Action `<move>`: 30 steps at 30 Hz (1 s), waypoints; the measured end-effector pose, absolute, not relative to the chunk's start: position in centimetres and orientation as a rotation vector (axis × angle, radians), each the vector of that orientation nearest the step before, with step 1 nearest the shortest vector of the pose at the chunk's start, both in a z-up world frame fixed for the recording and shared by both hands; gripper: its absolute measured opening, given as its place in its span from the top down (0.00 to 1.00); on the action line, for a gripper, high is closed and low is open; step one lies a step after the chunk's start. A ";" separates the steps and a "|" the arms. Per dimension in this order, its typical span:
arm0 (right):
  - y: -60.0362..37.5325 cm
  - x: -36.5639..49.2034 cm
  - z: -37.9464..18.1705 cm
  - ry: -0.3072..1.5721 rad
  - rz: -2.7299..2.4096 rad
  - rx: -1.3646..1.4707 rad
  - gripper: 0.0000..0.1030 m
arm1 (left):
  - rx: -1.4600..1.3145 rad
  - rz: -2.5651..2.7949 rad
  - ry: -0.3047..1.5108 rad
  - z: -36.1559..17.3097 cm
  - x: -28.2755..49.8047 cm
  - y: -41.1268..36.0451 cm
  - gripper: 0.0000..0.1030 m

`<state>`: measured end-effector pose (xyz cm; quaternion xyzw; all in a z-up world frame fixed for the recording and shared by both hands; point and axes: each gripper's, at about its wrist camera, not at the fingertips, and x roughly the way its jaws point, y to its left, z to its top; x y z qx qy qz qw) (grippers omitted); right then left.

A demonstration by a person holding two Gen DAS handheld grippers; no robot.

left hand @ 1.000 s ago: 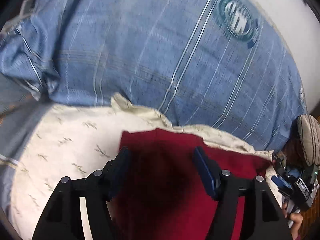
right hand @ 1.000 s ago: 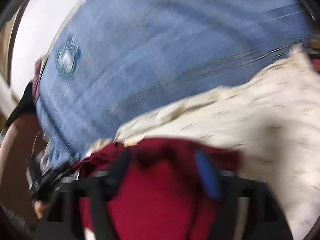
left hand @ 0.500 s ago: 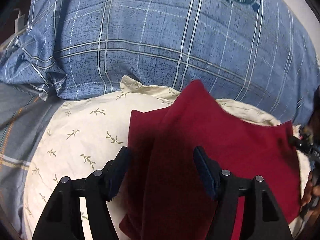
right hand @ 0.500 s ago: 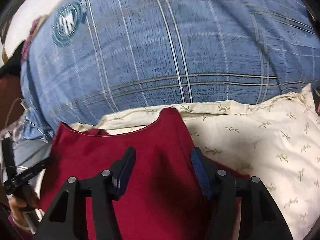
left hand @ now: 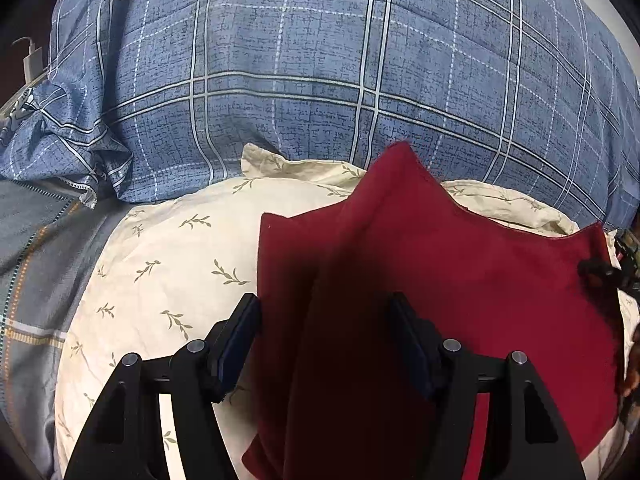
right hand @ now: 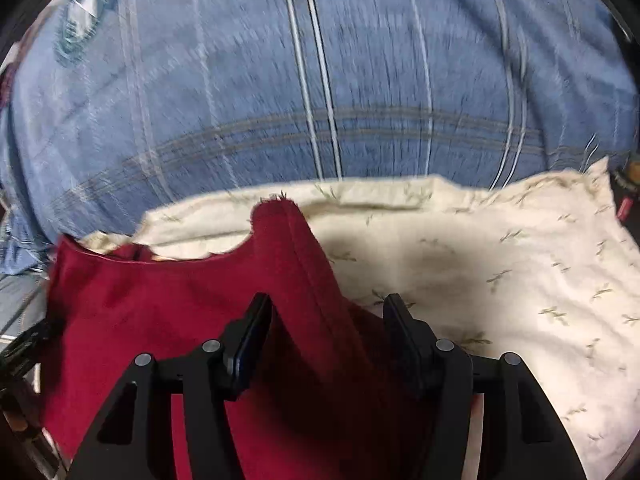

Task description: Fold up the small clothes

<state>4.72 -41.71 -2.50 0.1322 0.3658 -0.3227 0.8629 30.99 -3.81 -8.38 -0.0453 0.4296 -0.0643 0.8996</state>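
Observation:
A dark red garment (left hand: pixel 460 272) lies spread on a cream leaf-print pillow (left hand: pixel 172 264), with a raised ridge running up to a point near the pillow's far edge. My left gripper (left hand: pixel 324 304) is open over the garment's left part; the ridge runs between its pads, which do not press on it. In the right wrist view the same garment (right hand: pixel 180 300) fills the lower left. My right gripper (right hand: pixel 328 302) is open astride the ridge, its right finger over the pillow (right hand: pixel 500 272).
A large blue plaid cushion (left hand: pixel 320 60) rises behind the cream pillow, blurred in the right wrist view (right hand: pixel 320 80). A white charger with its cable (left hand: pixel 32 60) is at the far left. A grey striped sheet (left hand: pixel 36 248) lies left of the pillow. A hand (left hand: pixel 632 368) shows at the right edge.
Over the second both views rolled and the red garment came further up over the cream pillow, with a pointed ridge now standing in its middle. Since half a second ago little has shifted.

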 end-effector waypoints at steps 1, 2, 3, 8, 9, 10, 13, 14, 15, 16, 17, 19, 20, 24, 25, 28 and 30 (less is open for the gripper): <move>-41.2 4.2 -2.0 0.755 -0.667 0.280 0.42 | -0.093 -0.133 0.890 -8.4 30.8 -3.8 0.37; -40.6 3.7 -1.6 0.749 -0.659 0.280 0.42 | -0.093 -0.134 0.892 -8.3 30.6 -3.7 0.37; -39.9 3.5 -1.3 0.754 -0.650 0.274 0.42 | -0.095 -0.136 0.894 -8.2 30.3 -3.6 0.37; -37.4 2.8 -1.8 0.803 -0.604 0.236 0.38 | -0.105 -0.139 0.900 -7.9 28.7 -2.9 0.37; -37.0 2.9 -2.0 0.810 -0.605 0.216 0.38 | -0.105 -0.139 0.901 -7.8 28.4 -2.8 0.37; -36.9 2.9 -2.1 0.815 -0.612 0.202 0.38 | -0.106 -0.138 0.902 -7.7 28.0 -2.7 0.37; -37.9 3.0 -2.4 0.807 -0.626 0.235 0.38 | -0.124 -0.134 0.912 -7.6 26.9 -2.1 0.37; -38.5 3.1 -2.5 0.805 -0.633 0.249 0.38 | -0.141 -0.136 0.915 -7.5 26.2 -1.7 0.37; -39.0 3.3 -2.8 0.807 -0.647 0.252 0.38 | -0.152 -0.135 0.918 -7.4 25.7 -1.5 0.37; -39.5 3.7 -3.2 0.813 -0.662 0.244 0.38 | -0.165 -0.133 0.923 -7.4 25.1 -1.2 0.37; -40.0 4.0 -3.6 0.824 -0.679 0.227 0.38 | -0.182 -0.130 0.932 -7.5 24.4 -0.7 0.37; -41.5 4.9 -5.1 0.890 -0.731 0.216 0.38 | -0.212 -0.123 0.938 -7.6 23.4 0.1 0.37; -42.2 4.9 -5.8 0.899 -0.728 0.260 0.38 | -0.228 -0.116 0.935 -7.6 22.8 0.6 0.37; -40.5 4.8 -4.0 0.851 -0.743 0.244 0.37 | -0.224 -0.092 0.908 -7.4 21.1 1.9 0.36; -39.5 5.0 -3.4 0.834 -0.722 0.231 0.36 | -0.223 -0.090 0.904 -7.4 20.9 2.0 0.36; -35.6 6.9 -1.8 0.822 -0.628 0.199 0.34 | -0.237 -0.088 0.914 -7.5 20.6 2.1 0.36; -33.5 8.9 -1.6 0.838 -0.544 0.210 0.33 | -0.235 -0.095 0.913 -7.7 20.5 2.0 0.36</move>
